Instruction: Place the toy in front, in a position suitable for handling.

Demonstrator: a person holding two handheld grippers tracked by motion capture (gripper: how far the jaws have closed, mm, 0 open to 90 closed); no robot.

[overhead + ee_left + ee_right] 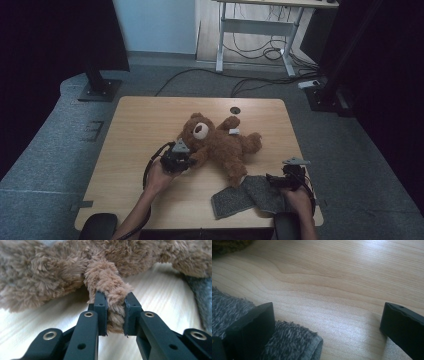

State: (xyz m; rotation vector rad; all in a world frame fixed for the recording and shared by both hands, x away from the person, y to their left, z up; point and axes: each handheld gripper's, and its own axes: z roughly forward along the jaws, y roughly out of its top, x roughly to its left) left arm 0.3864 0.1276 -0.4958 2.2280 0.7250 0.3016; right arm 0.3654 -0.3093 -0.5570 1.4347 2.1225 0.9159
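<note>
A brown teddy bear (220, 142) lies on its back in the middle of the wooden table (145, 130). My left gripper (190, 161) comes in from the bear's left side. In the left gripper view it (115, 301) is shut on the bear's furry arm (107, 282), whose end is squeezed between the pads. A grey fuzzy cloth (245, 196) lies crumpled at the table's front right. My right gripper (272, 179) rests at the cloth's right end. In the right gripper view it (328, 315) is open, one jaw over the cloth's edge (287, 342), bare wood between the jaws.
A small black round hole (235, 109) is near the table's far edge. Beyond the table are a desk frame (255, 30), floor cables (260, 80) and black stand bases at left (97, 87) and right (325, 97).
</note>
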